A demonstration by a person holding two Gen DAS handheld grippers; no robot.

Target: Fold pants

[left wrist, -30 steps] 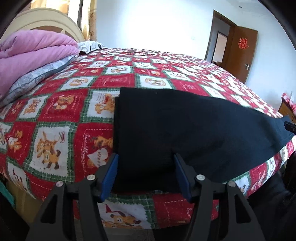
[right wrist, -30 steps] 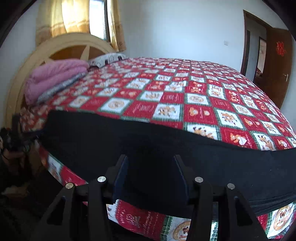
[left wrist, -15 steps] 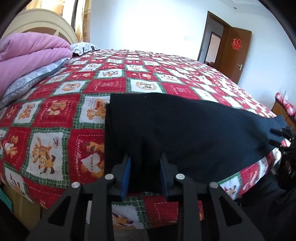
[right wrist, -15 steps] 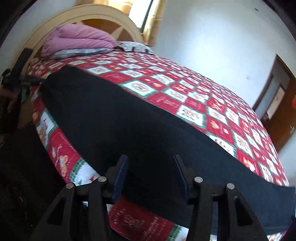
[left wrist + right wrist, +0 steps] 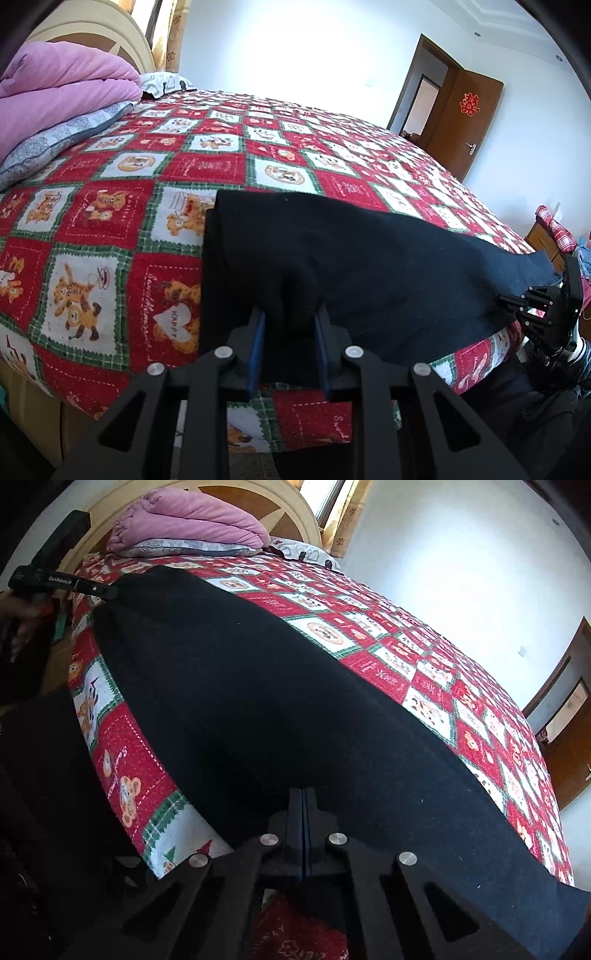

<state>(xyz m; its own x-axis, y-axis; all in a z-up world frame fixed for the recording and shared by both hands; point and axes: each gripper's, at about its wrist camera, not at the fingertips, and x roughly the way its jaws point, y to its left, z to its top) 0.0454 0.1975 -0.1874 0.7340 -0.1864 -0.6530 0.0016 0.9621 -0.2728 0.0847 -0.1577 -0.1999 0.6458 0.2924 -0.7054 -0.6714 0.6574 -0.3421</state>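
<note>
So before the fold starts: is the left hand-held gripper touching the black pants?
Touching. The left wrist view shows the left hand-held gripper with a bunched ridge of the black pants pinched between its blue pads.

Black claw [image 5: 288, 325], blue pads, silver screws

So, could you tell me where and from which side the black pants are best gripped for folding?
Grip the black pants along the long edge at the bedspread's near side, one tool toward each end, coming in from off the bed. They lie flat and lengthwise there, so that edge is thin and reachable.
</note>
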